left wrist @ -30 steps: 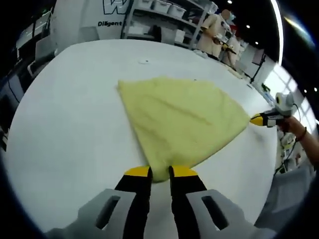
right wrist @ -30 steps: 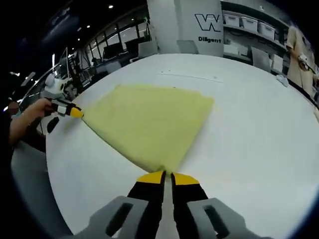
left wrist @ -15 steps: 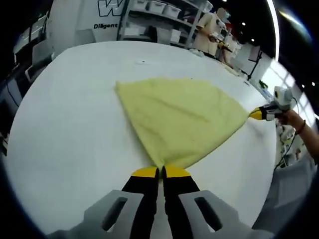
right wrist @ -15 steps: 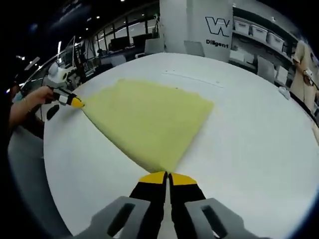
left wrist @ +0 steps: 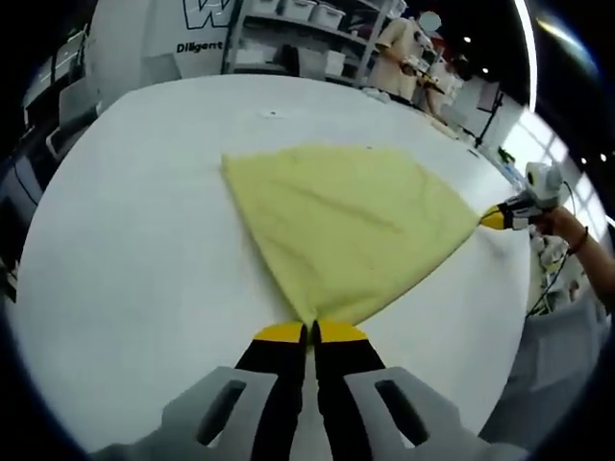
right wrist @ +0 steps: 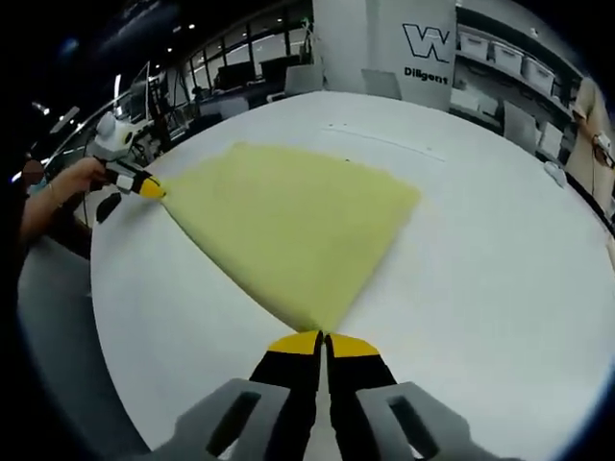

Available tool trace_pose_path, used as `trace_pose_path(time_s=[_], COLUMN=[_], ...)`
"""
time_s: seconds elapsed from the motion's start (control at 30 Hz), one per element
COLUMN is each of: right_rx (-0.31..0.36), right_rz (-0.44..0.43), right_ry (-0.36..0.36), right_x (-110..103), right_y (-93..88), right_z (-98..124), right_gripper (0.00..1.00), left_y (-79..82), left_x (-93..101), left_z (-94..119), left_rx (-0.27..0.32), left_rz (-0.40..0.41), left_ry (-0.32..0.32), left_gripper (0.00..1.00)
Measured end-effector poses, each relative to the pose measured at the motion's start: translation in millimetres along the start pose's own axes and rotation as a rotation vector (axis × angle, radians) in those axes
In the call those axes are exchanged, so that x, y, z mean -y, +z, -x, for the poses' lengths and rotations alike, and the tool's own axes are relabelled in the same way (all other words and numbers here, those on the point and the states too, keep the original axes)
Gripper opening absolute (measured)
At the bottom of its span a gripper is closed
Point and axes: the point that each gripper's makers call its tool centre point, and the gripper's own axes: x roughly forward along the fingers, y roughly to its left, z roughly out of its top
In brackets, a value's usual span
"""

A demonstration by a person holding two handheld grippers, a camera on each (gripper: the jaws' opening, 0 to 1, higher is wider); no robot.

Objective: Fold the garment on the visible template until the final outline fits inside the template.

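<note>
A yellow garment (left wrist: 346,226) lies flat on the white round table (left wrist: 125,250), spread in a fan shape. In the left gripper view my left gripper (left wrist: 308,332) is shut on the garment's near corner. My right gripper (left wrist: 492,219) pinches the far right corner, held by a hand. In the right gripper view the same garment (right wrist: 288,216) fans away from my right gripper (right wrist: 323,338), which is shut on its near tip. At the left, my left gripper (right wrist: 152,188) grips the other corner near the table (right wrist: 480,288) edge.
A faint thin line with small marks (right wrist: 384,140) runs on the table beyond the garment. Shelves with bins (left wrist: 307,14) and a white pillar with a logo (right wrist: 423,48) stand behind. A person (left wrist: 408,58) stands at the back. The table edge lies close to both held corners.
The left gripper's jaws, apart around the garment corner one second ago, have closed on it. The right gripper stays shut on its corner. Both views shifted slightly.
</note>
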Motion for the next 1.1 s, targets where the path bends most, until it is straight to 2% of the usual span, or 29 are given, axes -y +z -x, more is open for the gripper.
trace_pose_path(time_s=[0.43,0.67,0.83,0.93,1.0,1.03,1.1], right_rx=[0.015,0.018,0.014,0.024,0.066,0.083,0.091], right_rz=[-0.05,-0.071,-0.085,-0.168,-0.188,-0.215,-0.227], right_ry=[0.014,0.014,0.011,0.003,0.007,0.015,0.016], right_x=[-14.8,-18.3,-18.6,-19.0,-19.1,-22.0,-22.6], right_y=[-11.5,-14.4,-14.7,-12.8,-7.0,-4.3,-2.9], right_z=[9.4,11.7,10.2,9.6,11.3,11.6,12.0], right_gripper=[0.0,0.0,0.0,0.0,0.0,0.02,0.14], left_y=[-12.7,-17.3,-18.1,-18.8,-16.9,-15.0,-12.6], left_x=[3.2,4.4,3.9,0.6,1.0,1.2,1.1], left_z=[9.6,11.4,10.4,10.1,11.7,12.7,15.8], left_rx=[-0.017,-0.021,-0.023,-0.022,-0.008,0.003,0.014], left_rz=[-0.007,0.025,0.007,0.028,0.024,0.023,0.026], left_ry=[0.005,0.005,0.011,0.036,0.034,0.035,0.039], left_gripper=[0.0,0.0,0.0,0.06,0.13,0.17,0.25])
